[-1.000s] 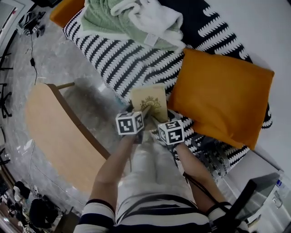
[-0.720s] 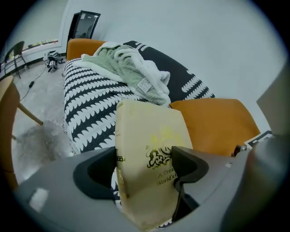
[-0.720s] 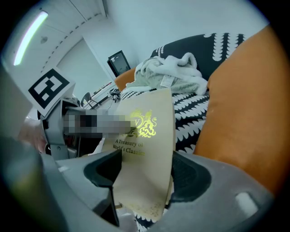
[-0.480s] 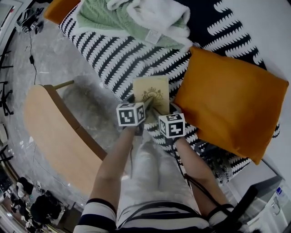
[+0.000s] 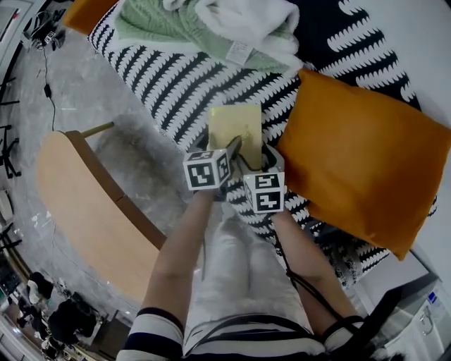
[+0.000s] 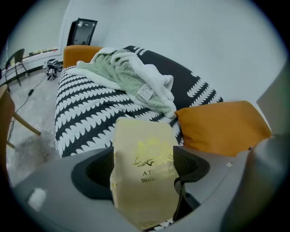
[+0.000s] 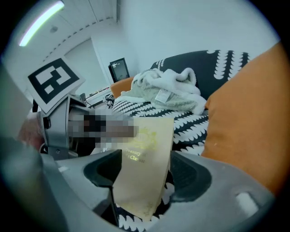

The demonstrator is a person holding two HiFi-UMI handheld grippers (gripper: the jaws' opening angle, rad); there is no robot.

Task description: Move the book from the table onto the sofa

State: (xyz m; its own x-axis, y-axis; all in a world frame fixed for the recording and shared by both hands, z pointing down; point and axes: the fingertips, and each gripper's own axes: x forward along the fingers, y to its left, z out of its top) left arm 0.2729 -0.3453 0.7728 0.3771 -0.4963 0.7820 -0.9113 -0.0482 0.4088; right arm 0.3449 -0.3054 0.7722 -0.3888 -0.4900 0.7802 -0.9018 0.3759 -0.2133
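Observation:
A cream book [image 5: 235,123] with gold lettering hangs over the black-and-white patterned sofa [image 5: 169,84]. Both grippers hold its near edge. My left gripper [image 5: 231,150] grips its left part, and in the left gripper view the book [image 6: 144,158] stands between the jaws. My right gripper [image 5: 251,158] grips the right part, and in the right gripper view the book [image 7: 144,154] tilts between the wide-set jaws. Whether the book's far edge touches the seat I cannot tell.
A large orange cushion [image 5: 359,162] lies on the sofa just right of the book. A green and white blanket [image 5: 211,28] is heaped at the back, and another orange cushion [image 5: 88,10] lies at the far left. The wooden table [image 5: 84,211] stands left of the person's legs.
Both grippers have carried the book further over the sofa seat, away from the person, and somewhat lower. The grip on the book is unchanged.

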